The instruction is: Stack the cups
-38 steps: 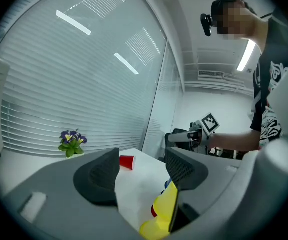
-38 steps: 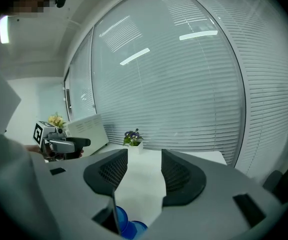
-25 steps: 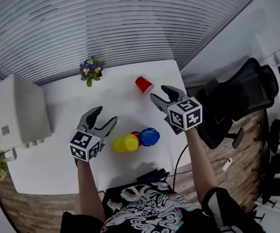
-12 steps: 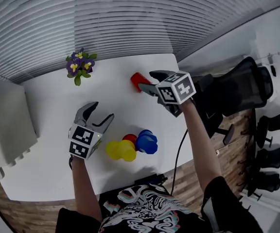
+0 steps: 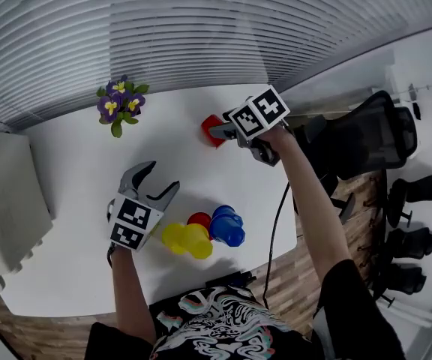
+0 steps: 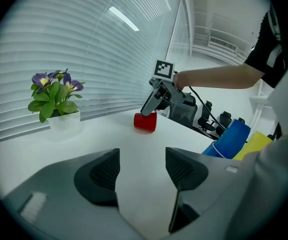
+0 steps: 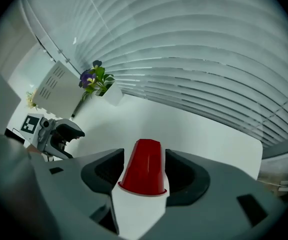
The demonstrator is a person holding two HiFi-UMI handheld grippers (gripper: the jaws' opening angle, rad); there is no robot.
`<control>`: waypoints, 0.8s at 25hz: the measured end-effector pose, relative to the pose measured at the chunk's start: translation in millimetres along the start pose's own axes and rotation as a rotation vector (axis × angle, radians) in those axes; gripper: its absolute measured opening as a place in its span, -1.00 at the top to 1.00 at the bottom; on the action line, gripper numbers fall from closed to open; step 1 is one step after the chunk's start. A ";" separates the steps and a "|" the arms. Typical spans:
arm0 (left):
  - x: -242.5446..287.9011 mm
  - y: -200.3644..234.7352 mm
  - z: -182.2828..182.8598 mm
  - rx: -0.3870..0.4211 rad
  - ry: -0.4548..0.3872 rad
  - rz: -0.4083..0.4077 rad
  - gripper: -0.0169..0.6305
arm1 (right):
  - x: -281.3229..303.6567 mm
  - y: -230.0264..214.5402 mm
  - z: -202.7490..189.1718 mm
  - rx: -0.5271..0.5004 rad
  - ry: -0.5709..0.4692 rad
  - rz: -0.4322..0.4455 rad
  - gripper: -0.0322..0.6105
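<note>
The right gripper [image 5: 227, 132] holds its jaws open around a red cup [image 7: 145, 166] lying on its side near the bench's [image 5: 73, 171] far right edge. The jaws have just been closing a little. The left gripper [image 5: 160, 178] is open and empty over bare bench. Beside it, near the front edge, are a yellow cup [image 5: 188, 238], a blue cup [image 5: 227, 226] and a second red cup [image 5: 199, 219].

A white desk [image 5: 73, 171] stands under window blinds [image 5: 201, 28]. Near its far edge, towards the left corner, there is a potted plant [image 5: 117, 103] with purple and yellow flowers in a white pot. A white box-like unit [image 5: 6, 193] lies beside the left edge. A black cable [image 5: 276, 231] hangs over the near edge. Past the right edge, black office chairs [image 5: 373, 137] stand on a wooden floor [image 5: 358, 193].
</note>
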State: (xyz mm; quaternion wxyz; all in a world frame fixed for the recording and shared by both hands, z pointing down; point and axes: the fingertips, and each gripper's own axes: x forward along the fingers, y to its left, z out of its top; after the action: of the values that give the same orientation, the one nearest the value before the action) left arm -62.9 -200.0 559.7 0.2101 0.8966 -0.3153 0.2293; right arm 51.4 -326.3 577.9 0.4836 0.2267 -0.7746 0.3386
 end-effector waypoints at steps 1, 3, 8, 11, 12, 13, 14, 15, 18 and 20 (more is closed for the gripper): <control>-0.4 0.3 0.7 0.001 -0.003 -0.001 0.07 | 1.6 0.4 2.1 0.009 0.013 0.015 0.12; -2.2 1.1 3.8 0.011 -0.015 0.004 0.09 | 4.1 2.1 5.8 0.015 0.047 0.037 0.13; -4.1 1.3 4.6 0.013 -0.028 0.003 0.12 | 14.5 0.1 10.6 0.010 0.141 0.029 0.13; -2.3 -0.9 2.6 0.019 -0.022 -0.014 0.12 | 20.5 -3.5 10.2 0.011 0.169 0.009 0.17; -2.3 -1.9 1.9 0.018 -0.022 -0.019 0.12 | 22.7 -4.6 7.6 0.014 0.179 0.006 0.17; -2.7 -2.5 1.4 0.014 -0.024 -0.024 0.12 | 24.8 -6.0 4.9 0.020 0.186 0.003 0.16; -3.0 -2.8 0.9 0.008 -0.027 -0.028 0.13 | 26.3 -7.5 3.3 0.030 0.189 0.001 0.15; -3.3 -2.8 0.3 0.002 -0.029 -0.030 0.14 | 27.1 -8.8 2.8 0.042 0.189 -0.002 0.15; -3.3 -3.2 -1.4 -0.003 -0.027 -0.032 0.15 | 26.7 -11.5 2.2 0.056 0.200 -0.019 0.16; -2.9 -4.4 -0.7 -0.003 -0.030 -0.035 0.16 | 26.0 -11.9 0.9 0.060 0.203 -0.026 0.17</control>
State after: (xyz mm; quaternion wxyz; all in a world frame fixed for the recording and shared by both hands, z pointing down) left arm -62.2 -195.1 557.6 0.2108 0.9050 -0.3030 0.2116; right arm 47.8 -335.6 604.7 0.5570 0.2156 -0.7080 0.3768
